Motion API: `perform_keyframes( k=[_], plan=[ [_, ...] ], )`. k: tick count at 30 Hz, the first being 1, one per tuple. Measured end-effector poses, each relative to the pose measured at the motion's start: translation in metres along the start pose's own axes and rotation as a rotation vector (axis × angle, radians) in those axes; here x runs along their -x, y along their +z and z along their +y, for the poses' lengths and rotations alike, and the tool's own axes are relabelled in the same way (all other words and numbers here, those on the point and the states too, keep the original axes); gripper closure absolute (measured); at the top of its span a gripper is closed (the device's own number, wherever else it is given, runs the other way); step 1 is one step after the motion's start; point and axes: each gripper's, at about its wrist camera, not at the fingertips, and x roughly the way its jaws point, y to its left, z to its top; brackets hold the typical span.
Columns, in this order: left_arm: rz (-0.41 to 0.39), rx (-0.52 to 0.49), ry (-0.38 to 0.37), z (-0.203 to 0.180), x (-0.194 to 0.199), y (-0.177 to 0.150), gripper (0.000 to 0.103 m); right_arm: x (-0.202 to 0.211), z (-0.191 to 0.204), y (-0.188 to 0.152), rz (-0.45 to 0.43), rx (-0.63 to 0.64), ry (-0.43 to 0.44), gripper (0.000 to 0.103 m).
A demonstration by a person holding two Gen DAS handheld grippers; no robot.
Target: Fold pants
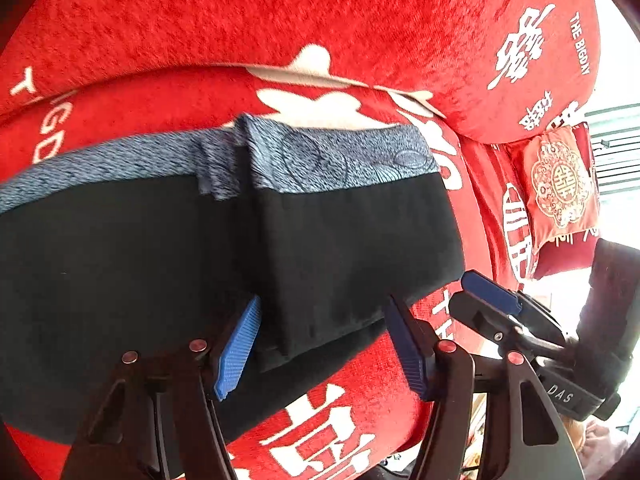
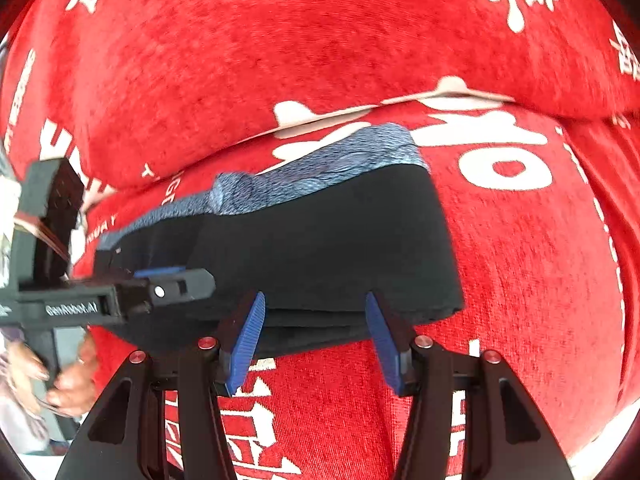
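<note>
black pants (image 1: 328, 248) lie folded on a red cover (image 1: 280, 20) with white writing on it. the pants have a blue patterned band (image 1: 340, 156) along the far edge, and it sits close to the crease where the seat meets the back cushion.

the left gripper (image 1: 324, 344) points down at the near edge of the pants. its blue pads (image 1: 238, 350) stand about half open, one on each side of a folded corner of the black cloth. the pads do not press on the cloth, so it holds nothing.

the right gripper (image 2: 314, 340) also points down at the near edge of the pants (image 2: 320, 240). its blue pads (image 2: 246, 344) are about half open too, with the edge of the cloth lying between them but not pinched.

in the left view the right gripper shows at the right side, just past the corner of the pants. in the right view the left gripper shows at the left, over the other end of the pants, with a hand (image 2: 72, 384) holding its grip.

a small red cushion (image 1: 560, 184) with a round gold and white pattern sits at the far right of the seat.
</note>
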Motion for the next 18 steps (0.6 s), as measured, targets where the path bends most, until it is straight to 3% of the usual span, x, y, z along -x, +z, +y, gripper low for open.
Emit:
perform_keyframes(
  k=[6, 16, 17, 18],
  plan=[
    [-0.029, -0.027, 0.008, -0.012, 0.014, -0.002, 0.042, -0.001, -0.015, 0.0, -0.002, -0.051, 0.01, 0.046],
    [0.039, 0.033, -0.014, 0.003, -0.016, 0.009, 0.042, -0.013, -0.012, 0.003, 0.022, -0.048, 0.024, 0.046],
    [0.034, 0.041, -0.017, 0.004, -0.015, 0.009, 0.047, -0.013, -0.012, 0.002, 0.024, -0.048, 0.024, 0.046],
    [0.031, 0.043, -0.014, 0.004, -0.013, 0.008, 0.063, -0.013, -0.013, 0.003, 0.025, -0.047, 0.023, 0.046]
  ],
)
